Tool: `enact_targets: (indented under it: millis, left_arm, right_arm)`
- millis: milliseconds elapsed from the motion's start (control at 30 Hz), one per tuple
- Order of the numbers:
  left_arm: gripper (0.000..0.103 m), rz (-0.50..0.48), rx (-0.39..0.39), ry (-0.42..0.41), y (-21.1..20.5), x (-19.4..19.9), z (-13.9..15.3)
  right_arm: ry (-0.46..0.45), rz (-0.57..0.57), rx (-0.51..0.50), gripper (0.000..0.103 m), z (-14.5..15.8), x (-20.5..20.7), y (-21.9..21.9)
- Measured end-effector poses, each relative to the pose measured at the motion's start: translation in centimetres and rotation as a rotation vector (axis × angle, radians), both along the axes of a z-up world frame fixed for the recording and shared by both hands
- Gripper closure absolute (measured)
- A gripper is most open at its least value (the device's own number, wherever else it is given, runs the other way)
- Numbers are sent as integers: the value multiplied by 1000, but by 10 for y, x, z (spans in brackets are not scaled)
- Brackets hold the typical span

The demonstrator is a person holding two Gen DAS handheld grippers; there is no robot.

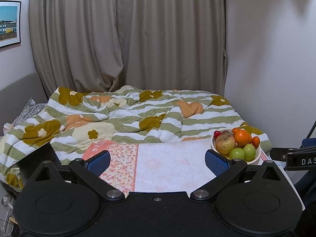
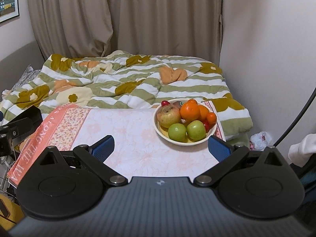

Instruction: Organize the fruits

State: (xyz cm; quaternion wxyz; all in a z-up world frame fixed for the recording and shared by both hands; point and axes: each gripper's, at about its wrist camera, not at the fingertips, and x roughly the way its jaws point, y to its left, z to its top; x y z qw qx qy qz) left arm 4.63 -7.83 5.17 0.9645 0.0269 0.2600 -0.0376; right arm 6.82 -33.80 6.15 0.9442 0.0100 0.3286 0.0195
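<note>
- Right tongs [image 2: 161,147], bottom of right wrist view: blue pads spread wide, nothing between them, hovering over the worktop [image 2: 138,138].
- Left tongs [image 1: 158,161], bottom of left wrist view: also spread wide and empty, above the same worktop [image 1: 173,164].
- Worktop covered by a pale pink floral cloth [image 2: 126,130] with an orange lettered border along the left side of frame.
- Part of the right tongs' body shows at the right edge of the left wrist view; part of the left one shows at the left edge of the right wrist view.
- Bowl [image 2: 214,130], cream, on the cloth at its far right corner; right of centre in the right wrist view, just beyond the right pad.
- In the bowl: two green fruits [image 2: 177,132] at the front, a blotchy yellow-red apple [image 2: 169,115] left, a large orange [image 2: 190,111] in the middle, smaller oranges [image 2: 211,117] right, small red fruits [image 2: 164,103] at the back left and front right. All piled touching.
- Same bowl [image 1: 256,155] sits mid-right in the left wrist view.
- Beyond the worktop: bed with a rumpled green-striped flowered duvet [image 2: 122,79].
- Farthest: beige curtains [image 2: 122,15], white wall right, framed picture [image 1: 8,22] upper left.
</note>
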Motion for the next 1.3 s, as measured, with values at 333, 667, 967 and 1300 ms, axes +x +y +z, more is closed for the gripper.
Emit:
enact_targets:
  millis: [333, 667, 967, 1300]
  left_arm:
    - [0, 2, -10, 6, 0, 4, 0]
    - [0, -2, -9, 24, 0, 7, -5]
    - [0, 21, 17, 4, 1, 6, -7]
    - [0, 15, -5, 42, 5, 12, -19]
  right_arm:
    - [4, -8, 0, 0, -4, 2, 1]
    - [10, -18, 6, 0, -7, 2, -1]
    - [11, -19, 11, 0, -7, 3, -2]
    - [40, -18, 11, 0, -18, 11, -3]
